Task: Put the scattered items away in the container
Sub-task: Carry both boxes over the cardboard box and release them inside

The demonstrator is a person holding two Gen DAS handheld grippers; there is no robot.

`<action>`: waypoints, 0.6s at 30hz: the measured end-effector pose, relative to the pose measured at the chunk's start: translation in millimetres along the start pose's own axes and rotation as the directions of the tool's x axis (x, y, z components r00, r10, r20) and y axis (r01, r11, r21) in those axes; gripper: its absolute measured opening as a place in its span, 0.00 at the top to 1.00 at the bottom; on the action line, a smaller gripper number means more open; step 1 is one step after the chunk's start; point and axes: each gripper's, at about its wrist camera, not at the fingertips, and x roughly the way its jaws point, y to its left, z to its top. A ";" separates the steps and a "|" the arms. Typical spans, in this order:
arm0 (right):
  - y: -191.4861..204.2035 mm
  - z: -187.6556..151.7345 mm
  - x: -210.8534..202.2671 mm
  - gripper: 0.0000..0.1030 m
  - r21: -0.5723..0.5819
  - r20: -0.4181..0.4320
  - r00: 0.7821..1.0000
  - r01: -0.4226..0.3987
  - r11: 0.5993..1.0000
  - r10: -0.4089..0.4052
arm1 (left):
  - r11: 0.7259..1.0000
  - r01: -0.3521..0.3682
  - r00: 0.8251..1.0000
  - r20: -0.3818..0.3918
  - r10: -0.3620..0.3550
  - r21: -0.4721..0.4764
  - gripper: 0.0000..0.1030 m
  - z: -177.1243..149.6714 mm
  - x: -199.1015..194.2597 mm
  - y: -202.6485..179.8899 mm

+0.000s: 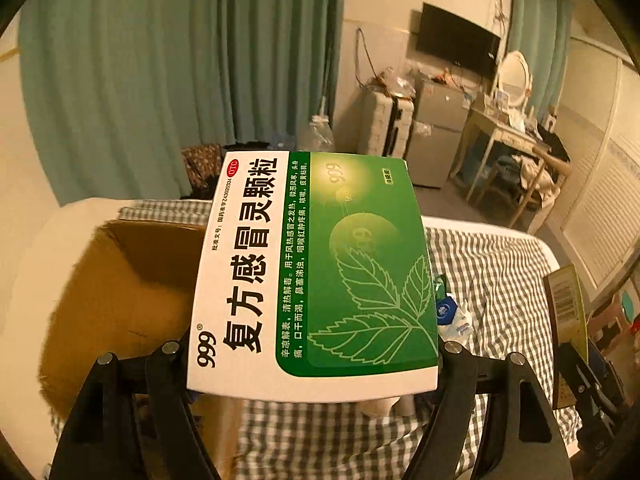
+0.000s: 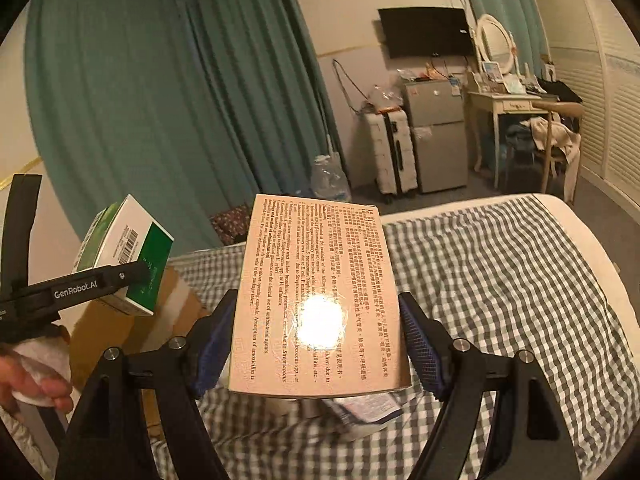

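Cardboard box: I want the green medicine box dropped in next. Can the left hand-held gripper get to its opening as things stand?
Probably yes. The left hand-held gripper holds the green medicine box lifted beside the cardboard box, whose open top faces up with nothing visible between them.

The right gripper [image 2: 318, 340] clamps a tan box [image 2: 320, 296] above the checked bed [image 2: 500, 280]. At left, the left gripper [image 2: 132, 272] holds a green box [image 2: 124, 252] over the carton [image 2: 176, 308] on the bed's left edge.

a bedroom: checked bed [image 2: 500, 280], curtains [image 2: 140, 100], dressing table [image 2: 504, 104].
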 end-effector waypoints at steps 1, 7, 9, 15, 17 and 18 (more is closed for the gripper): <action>6.5 0.5 -5.1 0.26 -0.009 0.000 1.000 -0.013 1.000 0.013 | 1.000 0.000 1.000 0.006 0.000 -0.005 0.24 1.0 -6.1 6.4; 45.4 2.3 -26.7 0.26 -0.068 0.012 0.998 -0.063 0.996 0.063 | 0.998 -0.055 0.997 0.052 0.054 0.021 0.24 -0.5 -41.1 42.2; 61.6 0.3 -33.7 0.26 -0.090 0.018 0.997 -0.070 0.994 0.072 | 0.998 -0.065 0.997 0.049 0.064 0.025 0.24 -0.1 -49.7 54.5; 105.4 -6.7 -40.6 0.26 -0.164 0.009 0.994 -0.110 0.980 0.113 | 0.996 -0.093 0.993 0.071 0.092 0.003 0.24 5.1 -77.5 102.3; 119.4 -8.7 -38.0 0.26 -0.186 -0.003 0.991 -0.130 0.974 0.132 | 0.994 -0.110 0.991 0.076 0.109 0.018 0.24 2.1 -81.6 115.8; 126.3 -9.3 -35.9 0.26 -0.195 -0.011 0.990 -0.138 0.971 0.139 | 0.993 -0.119 0.990 0.079 0.117 0.018 0.24 0.6 -82.2 121.4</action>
